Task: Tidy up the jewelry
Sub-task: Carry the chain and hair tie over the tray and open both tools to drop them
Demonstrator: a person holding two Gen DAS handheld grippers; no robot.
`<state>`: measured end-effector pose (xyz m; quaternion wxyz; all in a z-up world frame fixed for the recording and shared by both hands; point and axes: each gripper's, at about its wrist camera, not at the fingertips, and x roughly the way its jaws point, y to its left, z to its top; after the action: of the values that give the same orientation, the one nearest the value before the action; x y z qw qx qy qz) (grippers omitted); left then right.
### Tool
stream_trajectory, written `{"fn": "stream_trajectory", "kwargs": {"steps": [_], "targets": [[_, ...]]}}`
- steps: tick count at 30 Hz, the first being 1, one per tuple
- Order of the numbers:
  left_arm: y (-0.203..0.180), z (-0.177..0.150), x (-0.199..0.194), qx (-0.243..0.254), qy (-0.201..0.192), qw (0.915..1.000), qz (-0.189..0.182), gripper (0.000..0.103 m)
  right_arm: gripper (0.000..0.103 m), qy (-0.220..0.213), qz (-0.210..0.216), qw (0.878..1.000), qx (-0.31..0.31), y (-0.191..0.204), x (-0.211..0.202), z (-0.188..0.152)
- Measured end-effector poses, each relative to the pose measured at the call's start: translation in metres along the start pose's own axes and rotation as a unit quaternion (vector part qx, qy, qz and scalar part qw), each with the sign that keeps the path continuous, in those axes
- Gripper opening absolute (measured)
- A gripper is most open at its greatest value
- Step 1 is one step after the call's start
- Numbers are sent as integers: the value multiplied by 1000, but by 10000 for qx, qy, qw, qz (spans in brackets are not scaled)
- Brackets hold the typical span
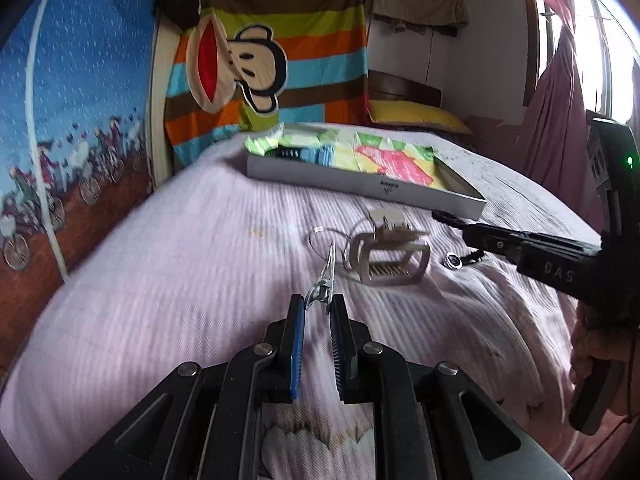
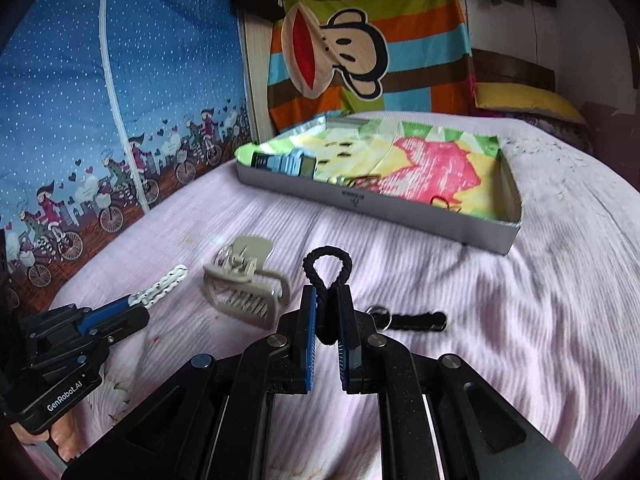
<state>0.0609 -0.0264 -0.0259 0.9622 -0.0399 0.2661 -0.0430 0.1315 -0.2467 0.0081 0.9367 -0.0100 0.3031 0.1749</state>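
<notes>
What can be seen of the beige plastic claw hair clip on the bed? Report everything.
The beige plastic claw hair clip is a large matte claw with two open rectangular frames, rows of interlocking teeth and a metal spring at its hinge. Its teeth look closed. It lies tipped on the lilac ribbed bedspread, between both grippers, short of the white tray. Neither gripper touches it. A thin clear ring lies beside it; contact is unclear.

A bed covered in ribbed, matt lilac cloth (image 2: 480, 320). A matt beige plastic claw clip (image 2: 244, 284), a shiny metal hair clip (image 1: 322, 280) and a matt black braided fabric hair tie (image 2: 328, 268). A smooth white cardboard box (image 2: 400, 208) lined with creased glossy paper.
</notes>
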Motion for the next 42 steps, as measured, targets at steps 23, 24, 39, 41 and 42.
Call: {"fn": "stream_trajectory", "kwargs": {"steps": [23, 24, 39, 41, 42], "targets": [[-13, 100, 49, -432, -642, 9957, -505, 12, 9, -1208, -530, 9905, 398, -53, -9, 53], [-15, 105, 54, -432, -630, 9957, -527, 12, 9, -1214, -568, 9902, 391, -56, -6, 56], [-36, 154, 156, -224, 169, 9971, -706, 12, 8, -683, -948, 9917, 531, -82, 64, 69], [-38, 154, 164, -246, 285, 9967, -717, 12, 8, -622, -937, 9920, 576, -85, 67, 67], [-38, 154, 168, -256, 355, 9964, -720, 12, 8, -602, -940, 9918, 618, -86, 68, 66]]}}
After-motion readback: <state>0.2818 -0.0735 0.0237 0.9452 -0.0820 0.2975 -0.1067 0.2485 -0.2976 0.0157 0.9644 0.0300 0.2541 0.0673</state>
